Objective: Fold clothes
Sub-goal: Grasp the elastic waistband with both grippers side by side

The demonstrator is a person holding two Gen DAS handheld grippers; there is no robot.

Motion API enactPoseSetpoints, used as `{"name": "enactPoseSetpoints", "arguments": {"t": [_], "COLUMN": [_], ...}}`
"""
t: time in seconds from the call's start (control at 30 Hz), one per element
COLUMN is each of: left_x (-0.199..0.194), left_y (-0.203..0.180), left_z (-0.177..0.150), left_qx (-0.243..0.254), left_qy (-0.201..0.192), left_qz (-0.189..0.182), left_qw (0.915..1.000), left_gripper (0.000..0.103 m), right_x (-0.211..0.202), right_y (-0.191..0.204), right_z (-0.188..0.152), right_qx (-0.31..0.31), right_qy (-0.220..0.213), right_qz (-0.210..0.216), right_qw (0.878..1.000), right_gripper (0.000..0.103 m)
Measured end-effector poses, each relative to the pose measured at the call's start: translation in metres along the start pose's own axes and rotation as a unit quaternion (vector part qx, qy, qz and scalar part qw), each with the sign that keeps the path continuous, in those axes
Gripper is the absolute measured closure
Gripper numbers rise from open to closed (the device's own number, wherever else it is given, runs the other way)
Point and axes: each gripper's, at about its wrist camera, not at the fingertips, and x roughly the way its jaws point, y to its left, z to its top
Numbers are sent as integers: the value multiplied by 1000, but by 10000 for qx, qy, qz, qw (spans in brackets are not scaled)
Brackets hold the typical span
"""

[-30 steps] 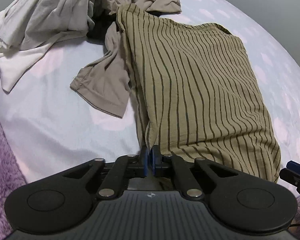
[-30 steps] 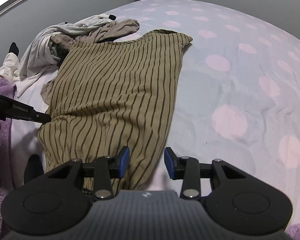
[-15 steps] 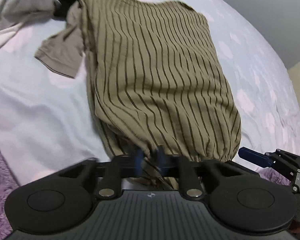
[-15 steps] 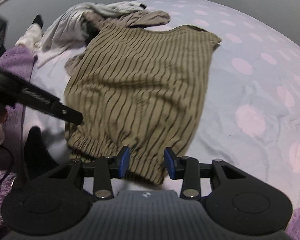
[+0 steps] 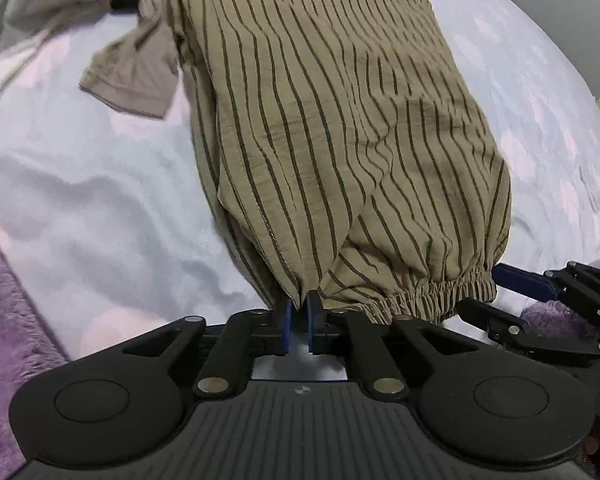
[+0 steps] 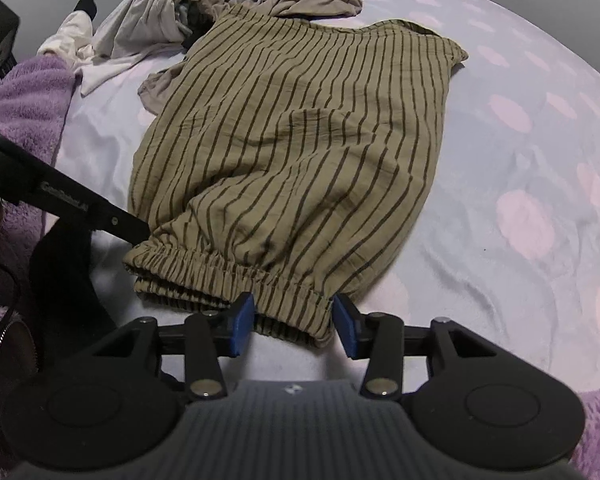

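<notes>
An olive garment with dark stripes (image 5: 340, 128) (image 6: 300, 140) lies flat on the bed, its elastic waistband (image 6: 228, 268) nearest me. My left gripper (image 5: 299, 312) is at the waistband's left corner. Its jaws are opening, a narrow gap shows between the blue pads, and the cloth's edge sits just at their tips. My right gripper (image 6: 294, 320) straddles the waistband's right corner. Its jaws are opening too, with the cloth lying loose between the pads. Each view also shows the other tool: the right gripper (image 5: 520, 280) and the left gripper (image 6: 120, 228).
A pile of grey, beige and white clothes (image 6: 180, 16) lies at the far end of the bed, and a taupe sleeve (image 5: 136, 76) pokes out beside the striped garment. The sheet (image 6: 520, 168) is pale blue with pink spots. A purple fleece blanket (image 6: 24, 100) lies at the left edge.
The striped garment now lies shorter, with its waistband close in front of both grippers. The left jaws, pressed together before, show a small gap. The right jaws stand slightly wider, around the waistband corner.
</notes>
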Motion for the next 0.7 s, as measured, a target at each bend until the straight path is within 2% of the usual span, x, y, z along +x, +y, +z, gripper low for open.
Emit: {"name": "enactPoseSetpoints", "arguments": {"t": [0.03,0.1,0.17,0.2,0.23,0.3,0.37,0.43,0.5,0.6,0.7], "left_x": [-8,-25,-40,-47,-52,-53,-41,-27,-14,4,19], "left_y": [-2,-8,-18,-25,-32,-52,-73,-88,-96,-101,-99], "left_z": [-1,-4,-8,-10,-13,-20,-28,-37,-45,-55,-56], "left_qx": [17,252,753,1040,1379,2222,2985,3540,3883,4210,4309], "left_qy": [-76,-314,-601,-747,-876,-1042,-987,-862,-684,-452,-303], "left_qz": [72,160,129,93,73,109,263,372,421,589,765], "left_qw": [9999,9991,9953,9917,9865,9694,9489,9305,9180,9040,8987], "left_gripper": [86,85,78,72,63,55,55,54,53,52,51], "right_x": [-3,-11,-20,-23,-25,-29,-28,-24,-18,-6,4], "right_y": [-1,-3,-5,-4,-2,2,7,12,17,21,23], "right_z": [0,3,6,8,10,12,11,8,5,-1,-4], "right_qx": [27,-3,-51,-162,-297,-642,-978,-1176,-1231,-1269,-1340], "right_qy": [-49,-188,-321,-362,-387,-398,-359,-342,-302,-186,-86], "right_qz": [10,49,92,128,168,270,352,441,520,536,514], "right_qw": [10000,9998,9994,9991,9987,9968,9939,9915,9906,9903,9896], "right_gripper": [56,55,55,55,55,55,53,52,51,49,43]}}
